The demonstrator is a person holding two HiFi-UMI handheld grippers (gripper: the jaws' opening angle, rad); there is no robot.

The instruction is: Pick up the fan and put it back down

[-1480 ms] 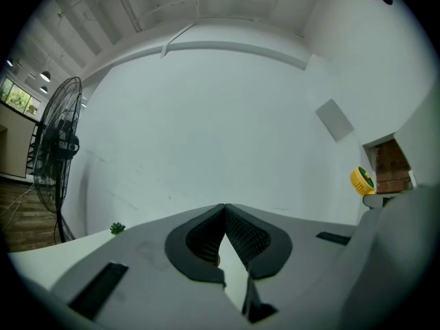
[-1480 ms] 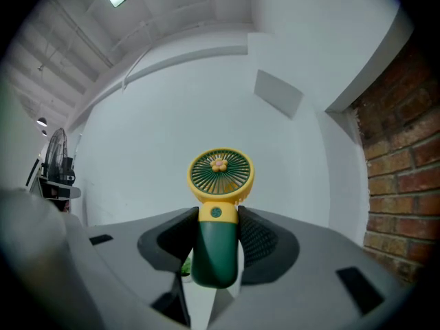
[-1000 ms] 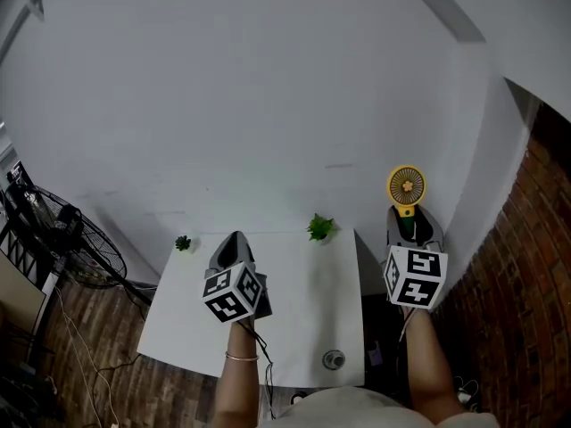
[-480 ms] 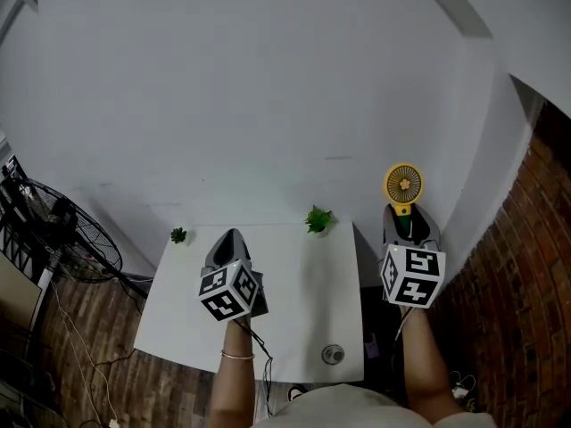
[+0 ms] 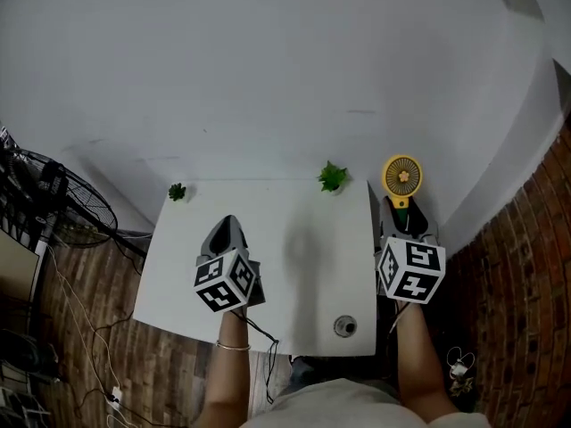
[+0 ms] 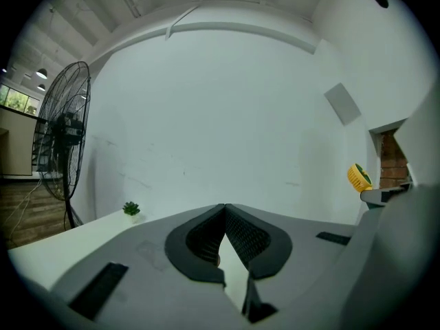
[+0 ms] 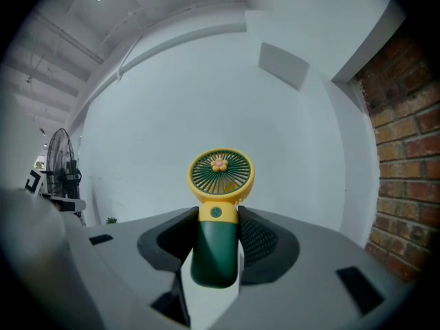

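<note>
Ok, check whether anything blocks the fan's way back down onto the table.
Nothing visible does. The right gripper holds the fan beside the table's right edge; a small plant at the back and a round object near the front sit aside.

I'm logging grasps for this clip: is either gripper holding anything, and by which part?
The right gripper holds the fan by its green handle, yellow head above the jaws. The left gripper is shut, empty.

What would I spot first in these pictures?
The little yellow-and-green fan pops out first, standing upright between the jaws of the right hand-held gripper, just off the right side of the white table. Next comes the big black floor fan at the far left, beside the table.
</note>
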